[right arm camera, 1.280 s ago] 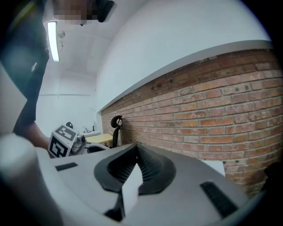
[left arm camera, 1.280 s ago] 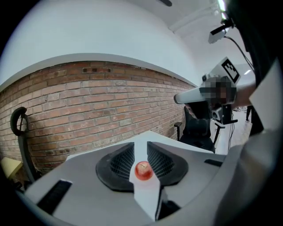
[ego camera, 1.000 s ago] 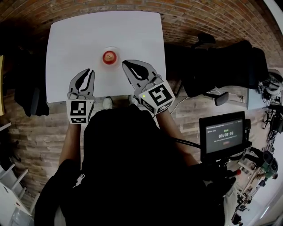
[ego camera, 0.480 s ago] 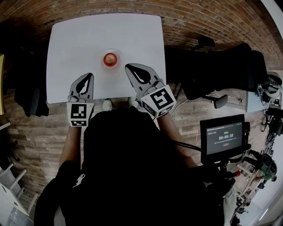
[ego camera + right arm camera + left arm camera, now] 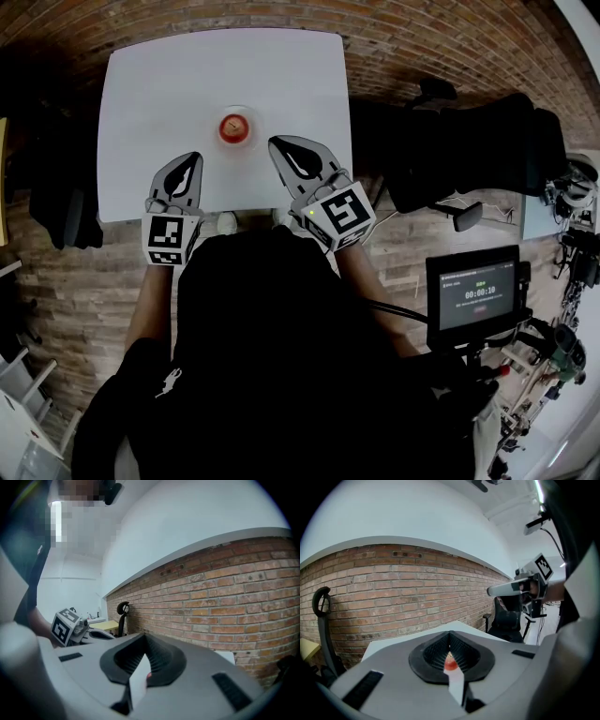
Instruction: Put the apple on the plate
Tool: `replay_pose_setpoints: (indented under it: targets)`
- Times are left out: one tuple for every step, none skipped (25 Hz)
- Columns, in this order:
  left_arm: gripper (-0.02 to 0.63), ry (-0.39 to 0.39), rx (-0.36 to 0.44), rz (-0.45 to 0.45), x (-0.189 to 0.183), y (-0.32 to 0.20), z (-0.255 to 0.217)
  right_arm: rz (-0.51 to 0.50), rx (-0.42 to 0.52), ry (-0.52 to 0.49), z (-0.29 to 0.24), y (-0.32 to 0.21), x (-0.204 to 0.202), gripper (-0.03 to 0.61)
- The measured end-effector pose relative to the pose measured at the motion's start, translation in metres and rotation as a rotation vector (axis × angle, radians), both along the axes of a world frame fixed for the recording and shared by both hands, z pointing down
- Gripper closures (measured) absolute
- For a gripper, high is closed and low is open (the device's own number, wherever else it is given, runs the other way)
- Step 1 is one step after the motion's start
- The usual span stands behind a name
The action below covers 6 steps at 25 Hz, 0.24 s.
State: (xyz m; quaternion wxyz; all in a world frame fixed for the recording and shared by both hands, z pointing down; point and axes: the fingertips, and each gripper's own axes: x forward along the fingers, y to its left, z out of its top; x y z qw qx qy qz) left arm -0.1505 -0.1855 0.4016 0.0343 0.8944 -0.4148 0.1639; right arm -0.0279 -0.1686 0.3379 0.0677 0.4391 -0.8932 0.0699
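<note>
A red apple [image 5: 233, 127] sits on a small pale plate [image 5: 253, 132] near the front middle of the white table [image 5: 187, 75]. My left gripper [image 5: 194, 157] hovers over the table's front edge, left of and nearer than the plate, jaws shut and empty. My right gripper [image 5: 275, 143] is just right of the plate, also shut and holding nothing. In the left gripper view the apple [image 5: 450, 662] shows through the gap below the closed tips, and the right gripper [image 5: 491, 591] is at the right. The right gripper view shows only a red sliver of apple [image 5: 148, 677].
A black office chair [image 5: 469, 141] stands right of the table, and a dark chair [image 5: 56, 197] at its left. A screen with a timer [image 5: 473, 295] sits at my right side. A brick wall [image 5: 393, 597] runs behind the table.
The left gripper's jaws have closed from a small gap to fully shut. Both grippers have kept their places beside the plate; the apple has not moved.
</note>
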Motion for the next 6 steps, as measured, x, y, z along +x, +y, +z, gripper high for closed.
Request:
replay_pose_setpoints:
  targets:
    - [0.606,-0.003,-0.002,0.007,0.0006,-0.0005,0.0007,0.003,-0.002,0.0,0.0002,-0.0005,0.0,0.575]
    - [0.606,-0.008,-0.004,0.013,0.0008,-0.0011,0.0014,0.006,-0.005,0.001,0.0004,-0.0013,-0.0003,0.575]
    - [0.606,-0.013,-0.006,0.018,0.0005,-0.0021,0.002,0.008,-0.007,0.003,0.0003,-0.0023,-0.0011,0.575]
    - [0.606,-0.018,-0.008,0.022,-0.0002,-0.0033,0.0025,0.008,-0.007,0.004,-0.0003,-0.0035,-0.0023,0.575]
    - [0.606,-0.022,-0.009,0.024,-0.0011,-0.0046,0.0028,0.008,-0.006,0.005,-0.0011,-0.0049,-0.0038,0.575]
    - [0.606,-0.027,-0.01,0.026,-0.0022,-0.006,0.0031,0.007,-0.005,0.006,-0.002,-0.0063,-0.0053,0.575]
